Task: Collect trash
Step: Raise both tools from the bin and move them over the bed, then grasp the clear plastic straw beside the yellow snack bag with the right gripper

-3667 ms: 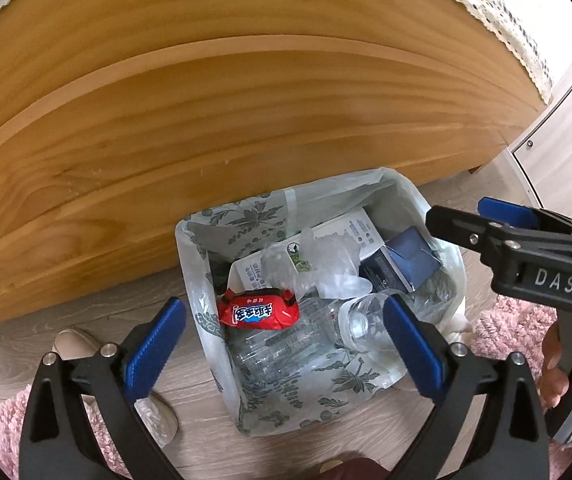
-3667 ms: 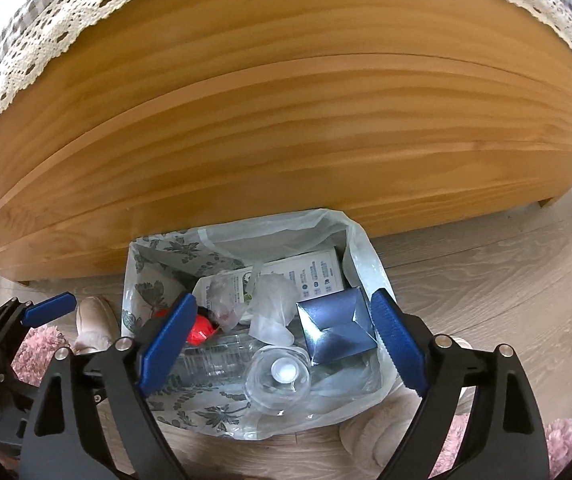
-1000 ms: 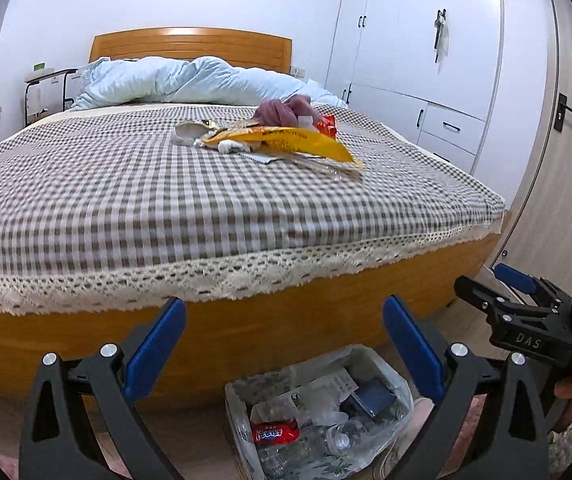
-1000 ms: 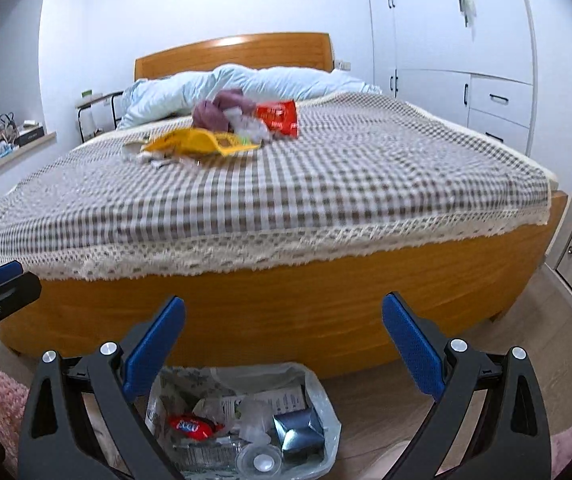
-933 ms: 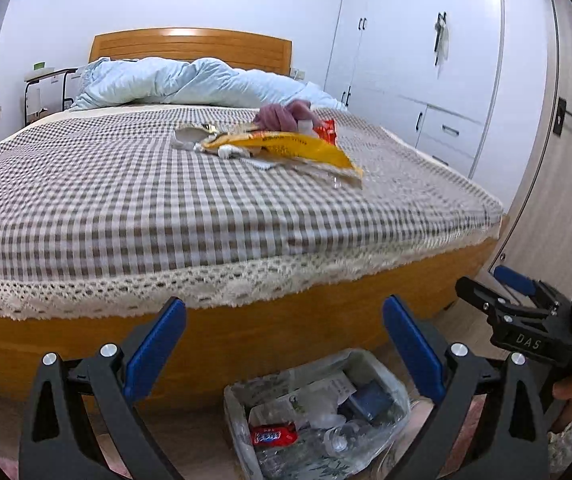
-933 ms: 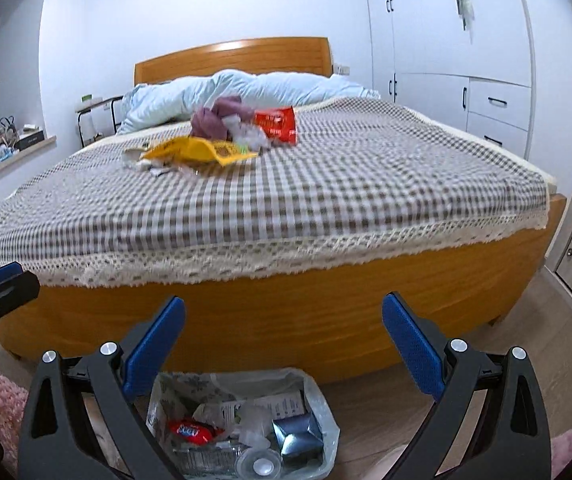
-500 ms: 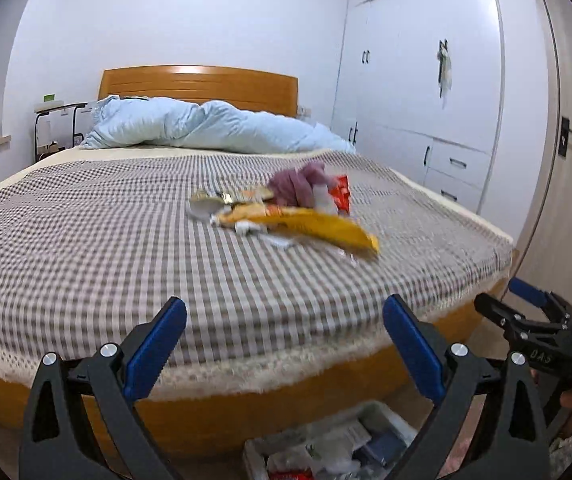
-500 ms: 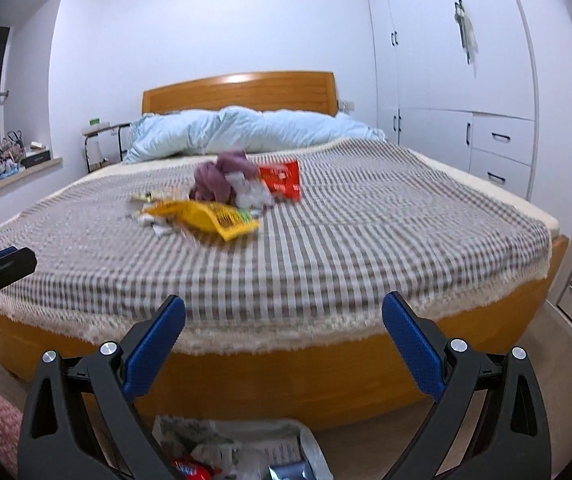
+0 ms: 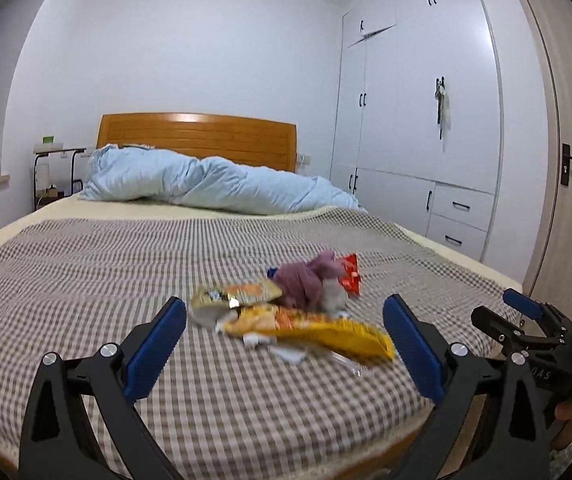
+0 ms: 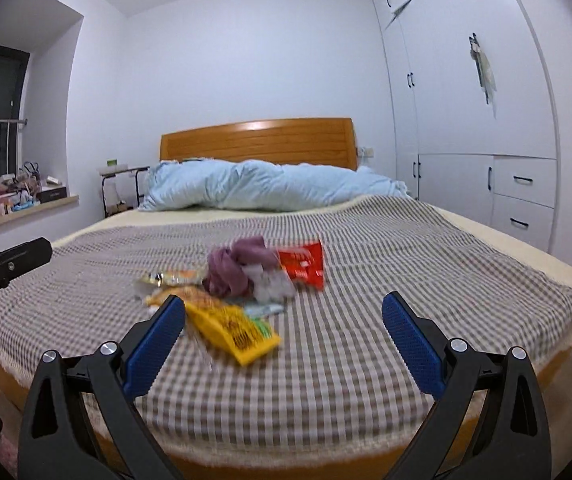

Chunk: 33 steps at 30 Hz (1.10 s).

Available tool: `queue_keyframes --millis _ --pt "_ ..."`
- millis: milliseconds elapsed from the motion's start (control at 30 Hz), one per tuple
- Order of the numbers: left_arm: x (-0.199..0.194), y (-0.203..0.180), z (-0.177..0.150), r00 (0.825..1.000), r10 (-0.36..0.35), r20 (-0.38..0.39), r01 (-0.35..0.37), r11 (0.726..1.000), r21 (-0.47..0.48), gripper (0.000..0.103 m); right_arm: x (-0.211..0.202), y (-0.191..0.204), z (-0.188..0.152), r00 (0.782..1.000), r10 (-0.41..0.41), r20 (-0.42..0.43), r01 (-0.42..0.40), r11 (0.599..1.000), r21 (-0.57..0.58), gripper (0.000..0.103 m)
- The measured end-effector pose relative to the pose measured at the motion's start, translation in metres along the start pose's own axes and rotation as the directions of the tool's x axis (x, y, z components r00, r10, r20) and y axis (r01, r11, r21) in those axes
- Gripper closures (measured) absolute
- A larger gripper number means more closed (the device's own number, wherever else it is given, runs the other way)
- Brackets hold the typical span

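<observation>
A heap of trash lies on the checked bedspread [image 9: 86, 280]. It holds a long yellow snack bag [image 9: 314, 330] [image 10: 232, 330], a flat orange-and-gold wrapper [image 9: 234, 292], a crumpled purple wad [image 9: 306, 280] [image 10: 238, 266], a red packet [image 9: 351, 278] [image 10: 302, 266] and small white scraps [image 9: 292, 354]. My left gripper [image 9: 284, 350] is open and empty, held short of the heap. My right gripper [image 10: 284, 344] is open and empty too, with the yellow bag just beyond its left finger. The right gripper [image 9: 526, 320] also shows at the right edge of the left wrist view.
A pale blue duvet [image 9: 206, 188] is bunched against the wooden headboard [image 9: 198, 136]. White wardrobes and drawers [image 9: 426, 128] line the right wall beside a door [image 9: 566, 160]. A side table [image 10: 120, 184] and a cluttered sill [image 10: 10, 196] stand at the left.
Both grippers have risen from the trash bag on the floor to bed height and come nearer the heap. The bag has dropped out of view. Both stayed open.
</observation>
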<state>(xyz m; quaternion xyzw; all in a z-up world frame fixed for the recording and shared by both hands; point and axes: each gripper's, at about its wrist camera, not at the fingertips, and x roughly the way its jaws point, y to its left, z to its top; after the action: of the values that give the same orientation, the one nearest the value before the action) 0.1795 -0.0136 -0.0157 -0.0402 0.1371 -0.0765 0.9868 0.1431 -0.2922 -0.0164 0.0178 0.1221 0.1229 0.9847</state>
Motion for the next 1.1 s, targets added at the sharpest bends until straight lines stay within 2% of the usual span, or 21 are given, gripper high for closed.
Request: queue_keyframes --millis 300,433,600,733,833,1100 --pt "0.030 0.002 0.029 0.999 -0.011 0.038 0.010 1.000 0.019 0.007 0.031 0.006 0.026 0.999 0.003 0.046 -0.003 1.000 0.010 0.008" --pt "0.043 0.002 0.040 0.999 -0.004 0.051 0.003 1.000 0.030 0.007 0.043 0.013 0.043 0.996 -0.030 0.086 0.031 0.999 -0.019 0.008" --pt "0.062 0.010 0.048 0.998 -0.035 0.055 0.038 0.998 -0.052 0.007 0.059 0.010 0.053 0.991 -0.060 0.119 0.058 0.998 0.018 0.008" --pt "0.074 0.011 0.046 0.998 -0.023 0.059 0.028 0.996 -0.088 0.007 0.069 0.005 0.049 0.994 -0.049 0.093 0.042 0.997 0.071 0.008" --pt "0.083 0.012 0.042 0.999 -0.023 0.044 0.028 0.994 -0.110 0.007 0.077 0.006 0.045 0.995 -0.065 0.073 0.059 0.995 0.081 0.008" --pt "0.105 0.010 0.028 1.000 -0.025 -0.012 0.024 0.995 -0.093 0.007 0.081 0.005 0.041 0.993 -0.109 0.052 0.105 0.991 0.077 0.008"
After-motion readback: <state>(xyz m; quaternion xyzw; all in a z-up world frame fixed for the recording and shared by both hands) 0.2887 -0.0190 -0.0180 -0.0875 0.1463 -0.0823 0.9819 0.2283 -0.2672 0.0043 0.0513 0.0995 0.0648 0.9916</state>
